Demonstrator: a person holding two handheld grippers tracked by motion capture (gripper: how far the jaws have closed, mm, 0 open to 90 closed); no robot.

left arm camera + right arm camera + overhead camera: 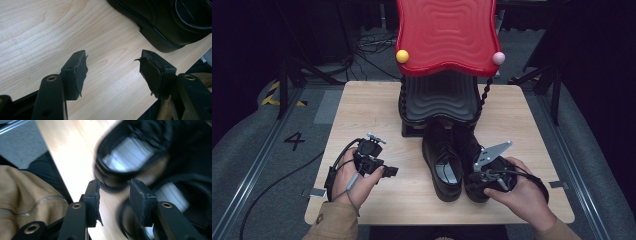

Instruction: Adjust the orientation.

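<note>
While the left claw (393,171) gapes empty, the right claw (113,195) stands apart over the black shoes (444,160).

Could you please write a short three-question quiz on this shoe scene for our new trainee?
1. True or false: the left gripper holds a shoe.
2. How many black shoes stand on the wooden table?
3. The right gripper is: A) clamped on a heel, B) open near the shoes, C) resting on the red rack.

Key: 1. False, its jaws are open over bare wood. 2. Two, side by side. 3. B.
</note>
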